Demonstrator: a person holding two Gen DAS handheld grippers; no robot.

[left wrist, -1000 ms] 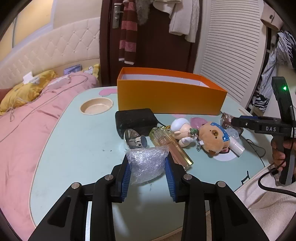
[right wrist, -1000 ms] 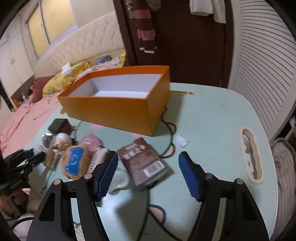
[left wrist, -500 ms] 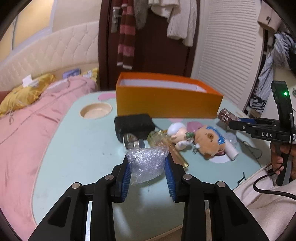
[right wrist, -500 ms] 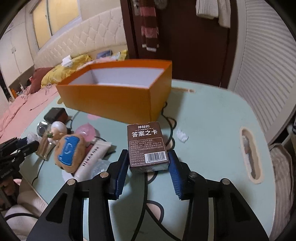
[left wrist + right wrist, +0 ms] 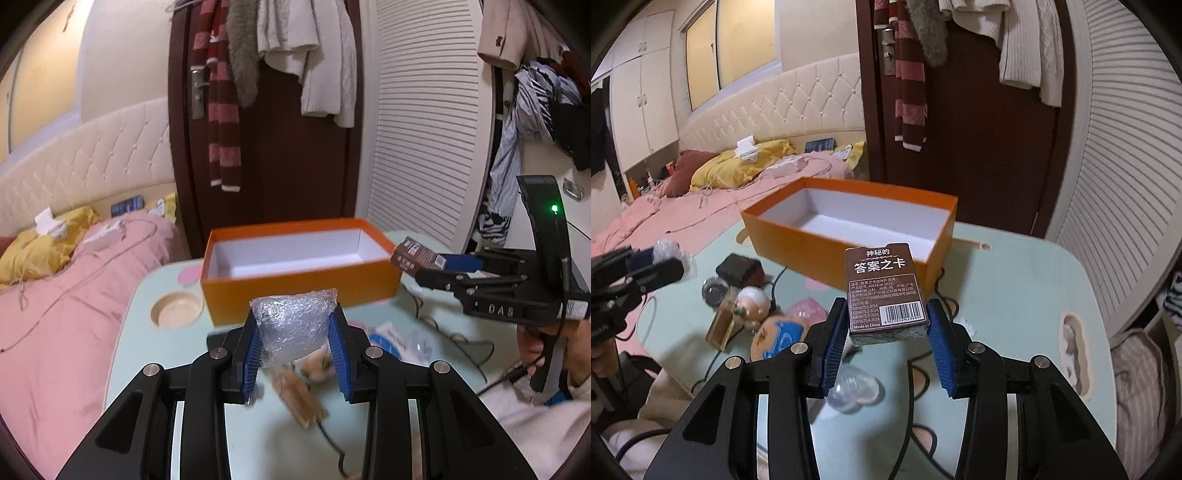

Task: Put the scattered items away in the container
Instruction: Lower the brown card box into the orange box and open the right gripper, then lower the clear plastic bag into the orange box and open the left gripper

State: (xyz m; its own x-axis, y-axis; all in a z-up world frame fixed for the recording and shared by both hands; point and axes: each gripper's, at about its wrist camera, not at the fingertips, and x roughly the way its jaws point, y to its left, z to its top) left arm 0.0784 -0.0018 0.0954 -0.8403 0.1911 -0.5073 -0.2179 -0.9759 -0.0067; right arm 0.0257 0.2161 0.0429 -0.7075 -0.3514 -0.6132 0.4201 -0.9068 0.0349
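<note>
My left gripper (image 5: 295, 347) is shut on a wad of clear bubble wrap (image 5: 293, 325), held up above the table in front of the open orange box (image 5: 299, 258). My right gripper (image 5: 886, 332) is shut on a brown card box (image 5: 884, 291) with a barcode, lifted off the table just before the orange box (image 5: 849, 229). In the left wrist view the right gripper (image 5: 439, 264) with its card box (image 5: 417, 254) hangs at the orange box's right end. The orange box's white inside holds nothing.
On the pale green table (image 5: 1015, 280) lie a black pouch (image 5: 740, 271), a small glass jar (image 5: 714, 291), an amber bottle (image 5: 722, 323), a little doll (image 5: 753, 301), a plush bear (image 5: 779, 332), a clear plastic piece (image 5: 855, 389) and black cables. A pink bed (image 5: 55, 295) borders the left.
The right gripper closed on the brown card box and lifted it toward the orange box. The left gripper rose with the bubble wrap, so the box's inside now shows.
</note>
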